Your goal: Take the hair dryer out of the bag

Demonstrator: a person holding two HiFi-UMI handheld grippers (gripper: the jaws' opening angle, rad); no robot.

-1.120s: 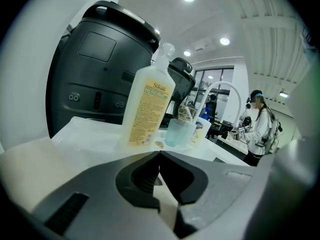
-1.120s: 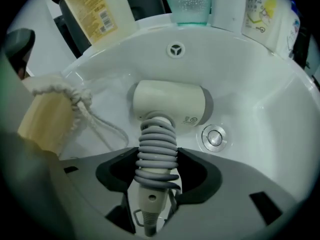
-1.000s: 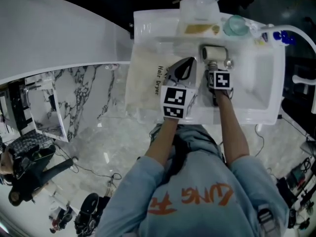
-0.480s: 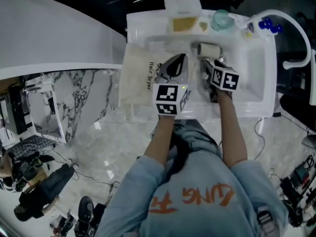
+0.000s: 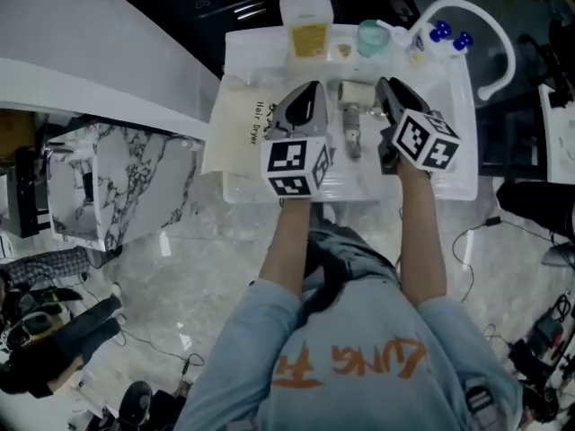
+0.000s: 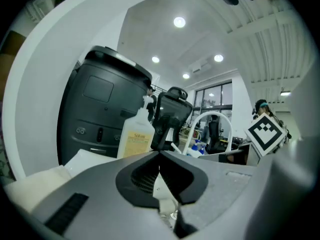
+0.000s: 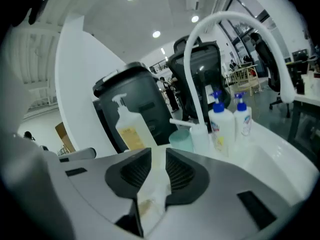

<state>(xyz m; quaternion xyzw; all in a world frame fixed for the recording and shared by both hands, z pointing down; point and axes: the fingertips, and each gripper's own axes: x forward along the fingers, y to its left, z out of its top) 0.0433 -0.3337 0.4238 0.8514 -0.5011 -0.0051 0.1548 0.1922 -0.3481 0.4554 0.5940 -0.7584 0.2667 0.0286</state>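
The white hair dryer (image 5: pixel 352 119) lies on the white sink counter (image 5: pixel 449 164), outside the bag and between my two grippers. The cream bag (image 5: pixel 235 126), printed "Hair Dryer", lies flat to its left. My left gripper (image 5: pixel 314 90) hangs above the bag's right edge, and its jaws meet with nothing between them (image 6: pixel 160 153). Raised to the right of the dryer, my right gripper (image 5: pixel 384 84) touches nothing. Its jaws have just been closing to a narrow gap that holds nothing (image 7: pixel 157 154).
At the back of the counter stand a soap pump bottle (image 5: pixel 307 25), a teal cup (image 5: pixel 368 34) and two blue-capped bottles (image 7: pixel 227 124). A white arched faucet (image 5: pixel 490 25) rises at the right. A dark bin (image 6: pixel 105 114) stands behind.
Both grippers have risen off the counter, the right one farther. The right jaws have come off the hair dryer and narrowed, and the dryer stays lying on the counter.
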